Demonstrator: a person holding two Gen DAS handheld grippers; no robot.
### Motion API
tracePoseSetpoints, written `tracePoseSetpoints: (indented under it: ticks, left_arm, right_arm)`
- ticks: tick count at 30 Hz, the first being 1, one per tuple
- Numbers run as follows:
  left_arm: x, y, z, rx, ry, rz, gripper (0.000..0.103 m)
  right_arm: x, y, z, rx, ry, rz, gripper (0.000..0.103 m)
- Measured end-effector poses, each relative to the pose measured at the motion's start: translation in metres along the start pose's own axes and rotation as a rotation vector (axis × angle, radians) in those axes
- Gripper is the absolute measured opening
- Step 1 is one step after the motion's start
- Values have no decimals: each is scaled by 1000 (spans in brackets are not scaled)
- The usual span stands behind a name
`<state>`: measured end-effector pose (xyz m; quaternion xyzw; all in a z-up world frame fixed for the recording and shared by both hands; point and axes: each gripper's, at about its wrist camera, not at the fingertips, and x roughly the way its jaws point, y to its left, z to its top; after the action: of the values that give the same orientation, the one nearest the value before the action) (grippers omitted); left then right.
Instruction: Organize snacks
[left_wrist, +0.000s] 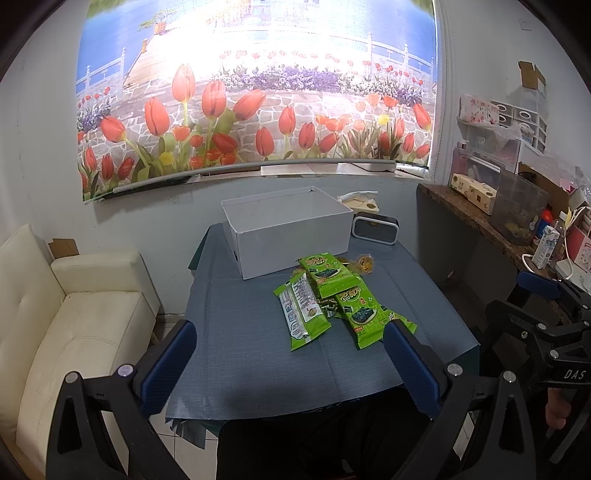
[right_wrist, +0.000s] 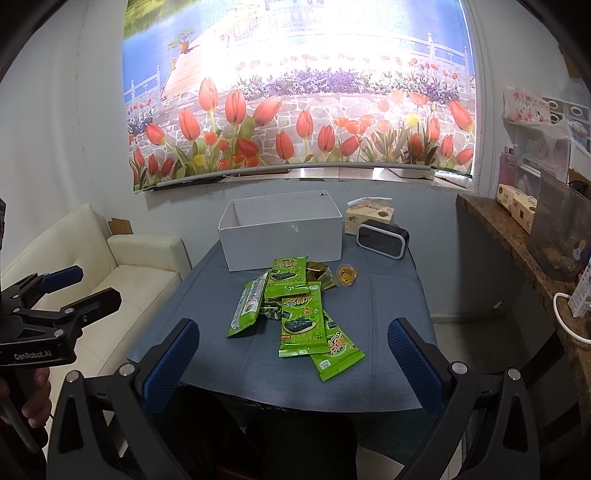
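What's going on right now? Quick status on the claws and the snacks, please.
Left claw open, empty. Right claw open, empty. Green snack packets piled loose on the table; white box behind them, open. Nothing in the way.

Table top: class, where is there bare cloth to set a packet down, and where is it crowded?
Bare: the left strip beside the white box and the near edge before the green packets. Crowded: the centre pile, jelly cup, and the back right by the clock.

"DAS" is printed on the right tool, and "GenRobot.AI" on the left tool.
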<state>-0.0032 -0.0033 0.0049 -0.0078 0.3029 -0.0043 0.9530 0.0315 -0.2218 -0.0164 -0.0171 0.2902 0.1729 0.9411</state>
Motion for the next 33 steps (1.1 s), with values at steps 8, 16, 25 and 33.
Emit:
tracePoseSetpoints:
  ticks: [8,16,25,33]
  left_arm:
    - [1,0,0,2,1,-5,103]
    - [0,-3,-1,4,-5,-10,103]
    - [-2,-3,-1,4,-5,-12,103]
    - [-3,-2,0,-2,-6,-14,103]
  right_arm:
    - [1,0,-3,-1,-5,-2,103]
    - [2,0,-3,-7,-8,-4,103]
    - [3,-1,-5,-7,-9,-5,103]
    - [3,1,-5,-10,-9,-9,103]
